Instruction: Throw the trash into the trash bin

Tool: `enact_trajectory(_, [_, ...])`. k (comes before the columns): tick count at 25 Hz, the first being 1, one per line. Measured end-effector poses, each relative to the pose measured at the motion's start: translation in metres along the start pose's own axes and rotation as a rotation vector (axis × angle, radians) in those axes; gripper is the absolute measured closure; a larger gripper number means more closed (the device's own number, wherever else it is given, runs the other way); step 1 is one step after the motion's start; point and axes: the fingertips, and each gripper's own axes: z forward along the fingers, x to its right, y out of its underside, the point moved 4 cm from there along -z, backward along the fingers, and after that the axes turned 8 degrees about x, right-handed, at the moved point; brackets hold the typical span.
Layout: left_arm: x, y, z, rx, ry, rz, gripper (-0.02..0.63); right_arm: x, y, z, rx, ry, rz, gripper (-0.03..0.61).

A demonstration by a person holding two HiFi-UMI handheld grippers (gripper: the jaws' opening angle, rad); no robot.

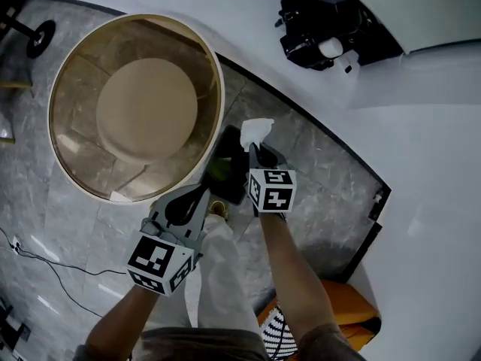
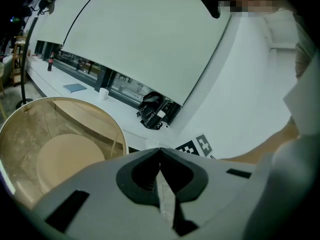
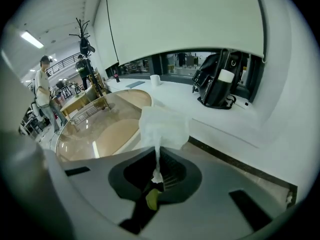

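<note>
Right gripper is clamped narrow on a white tissue, held just off the rim of the round glass table, over a black container beside that rim. Left gripper is near the same rim, jaw tips together, nothing gripped.

Your right gripper and left gripper are grey, and their cubes are patterned in black-and-white squares. The tissue in your right jaws is white, with a yellow-green scrap under it. The round table is tan, the floor grey and marbled, the surface white, and the bag black.
</note>
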Motion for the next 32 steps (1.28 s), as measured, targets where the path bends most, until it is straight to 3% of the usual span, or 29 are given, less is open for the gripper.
enact_trajectory(14, [-0.009,0.070,0.010,-0.108,-0.015,-0.017,0.595,-0.010,0.128,0.010,-0.133,-0.024,0.081,0.549])
enact_trajectory(22, [-0.012,0.064,0.012,-0.099,-0.017,-0.015,0.595,-0.011,0.142,0.007,-0.144,-0.018,0.105,0.544])
enact_trajectory(26, [-0.010,0.068,0.013,-0.104,-0.011,-0.018,0.595,-0.009,0.147,0.009,-0.159,-0.012,0.109,0.448])
enact_trajectory(32, [-0.006,0.075,0.012,-0.115,-0.002,-0.022,0.595,-0.008,0.160,0.006,-0.186,-0.004,0.110,0.403])
